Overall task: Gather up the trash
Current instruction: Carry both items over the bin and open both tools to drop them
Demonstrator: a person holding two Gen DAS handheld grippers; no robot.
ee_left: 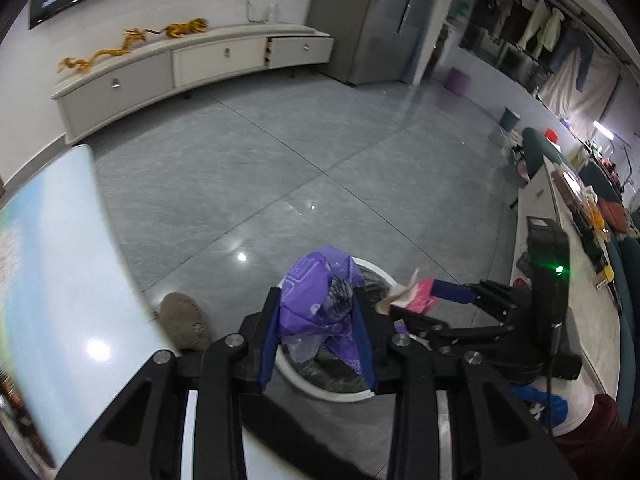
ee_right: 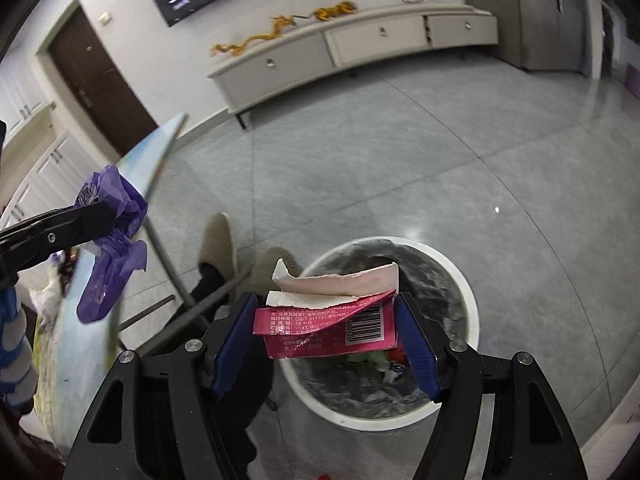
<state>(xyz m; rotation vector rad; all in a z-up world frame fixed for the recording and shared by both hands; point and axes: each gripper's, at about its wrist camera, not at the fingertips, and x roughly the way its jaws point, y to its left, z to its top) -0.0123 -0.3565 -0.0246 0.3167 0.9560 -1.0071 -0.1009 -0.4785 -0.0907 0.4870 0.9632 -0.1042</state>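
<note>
Pink carton [ee_right: 332, 326] — crosswise between fingers [ee_right: 416, 344]

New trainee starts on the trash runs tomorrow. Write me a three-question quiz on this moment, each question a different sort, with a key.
1. True or false: the left gripper holds a crumpled purple plastic wrapper.
2. Multiple choice: what does the right gripper hold? A) a glass bottle B) a torn pink carton C) a metal spoon
3. Fill in: in the right wrist view the carton is above the white ______, which is lined with a dark bag.

Key:
1. True; the blue pads press it from both sides.
2. B; it bears a barcode and its flap is torn open.
3. Bin; some scraps already lie inside.
</note>
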